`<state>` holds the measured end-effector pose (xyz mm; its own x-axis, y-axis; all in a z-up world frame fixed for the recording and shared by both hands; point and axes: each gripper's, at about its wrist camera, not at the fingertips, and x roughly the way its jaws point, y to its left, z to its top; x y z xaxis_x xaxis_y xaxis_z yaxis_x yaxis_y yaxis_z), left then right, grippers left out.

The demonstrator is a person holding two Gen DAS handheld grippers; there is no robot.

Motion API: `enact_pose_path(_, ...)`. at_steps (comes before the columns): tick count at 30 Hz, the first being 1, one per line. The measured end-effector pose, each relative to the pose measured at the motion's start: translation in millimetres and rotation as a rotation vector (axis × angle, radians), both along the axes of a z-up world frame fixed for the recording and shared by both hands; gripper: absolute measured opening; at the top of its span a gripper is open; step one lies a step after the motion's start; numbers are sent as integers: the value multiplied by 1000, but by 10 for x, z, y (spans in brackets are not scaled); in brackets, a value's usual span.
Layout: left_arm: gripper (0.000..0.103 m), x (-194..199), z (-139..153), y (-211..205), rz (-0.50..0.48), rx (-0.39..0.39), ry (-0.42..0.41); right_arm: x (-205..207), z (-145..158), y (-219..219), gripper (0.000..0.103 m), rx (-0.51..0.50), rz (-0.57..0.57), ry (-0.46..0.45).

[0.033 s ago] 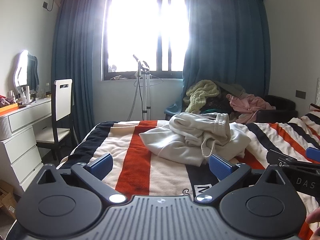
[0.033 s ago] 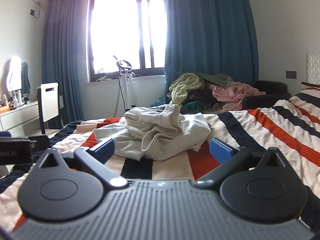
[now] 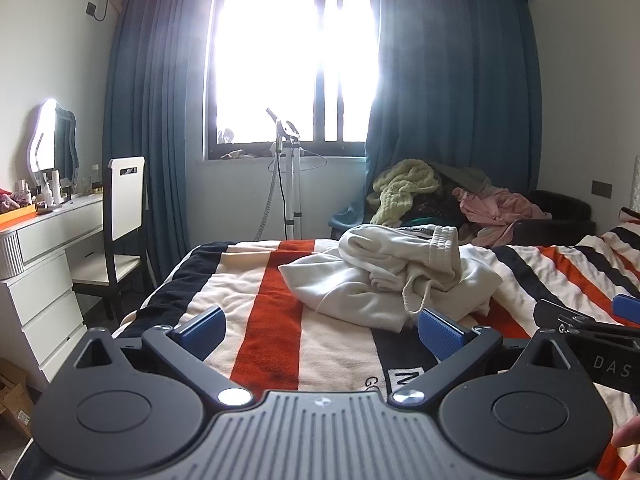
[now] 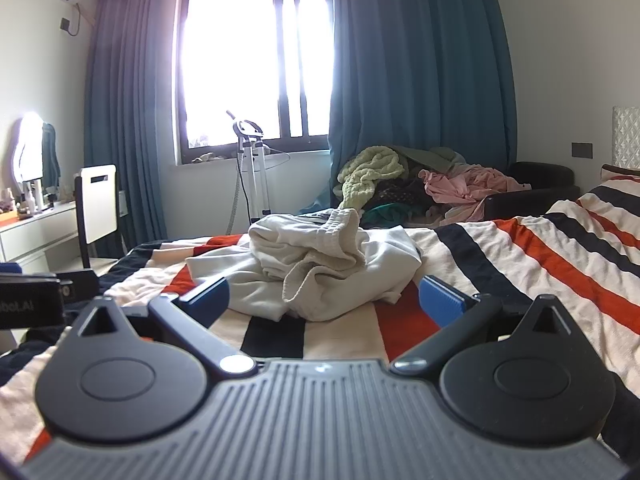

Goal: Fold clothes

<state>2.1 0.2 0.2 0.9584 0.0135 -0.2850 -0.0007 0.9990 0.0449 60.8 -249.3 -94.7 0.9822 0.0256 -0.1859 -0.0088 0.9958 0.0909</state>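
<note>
We held the left hand-held gripper (image 3: 320,330) low over the striped bed (image 3: 248,300), its blue-padded fingers (image 3: 440,334) spread wide with nothing between them. Our right hand-held gripper (image 4: 322,300) was spread the same way and empty, just short of the clothes. The cream garment (image 4: 316,268) lay crumpled in a heap on the bed ahead of both, unfolded, its ribbed waistband on top and a drawstring (image 3: 416,300) hanging toward the left gripper. Beyond the bed stood a garment steamer (image 3: 290,184) under the window (image 3: 292,68), a chair (image 3: 120,216) at the white desk (image 3: 44,236), and more clothes piled on an armchair (image 3: 556,216).
</note>
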Motion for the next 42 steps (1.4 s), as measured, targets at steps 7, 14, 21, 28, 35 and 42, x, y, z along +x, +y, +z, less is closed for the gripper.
enact_pose_path(7, 103, 53, 34, 15, 4, 4, 46, 12, 1, 6, 103, -11, -4, 4)
enact_pose_path(14, 103, -30, -31, 35, 8, 2, 25, 28, -27, -10, 103, -10, 0, 11)
enact_pose_path(21, 103, -27, -54, 38, 13, 1, 19, 3, -1, 16, 103, -5, -7, 0)
enact_pose_path(28, 103, -27, -78, 15, 9, 15, 14, -13, -1, -27, 103, 21, -36, -2)
enact_pose_path(35, 103, 37, -247, -69, 6, 72, -4, -20, 24, -50, 75, 73, -1, -19)
enact_pose_path(42, 103, 104, -324, -78, 12, 80, 1, 17, 161, -71, 64, 85, -51, -78)
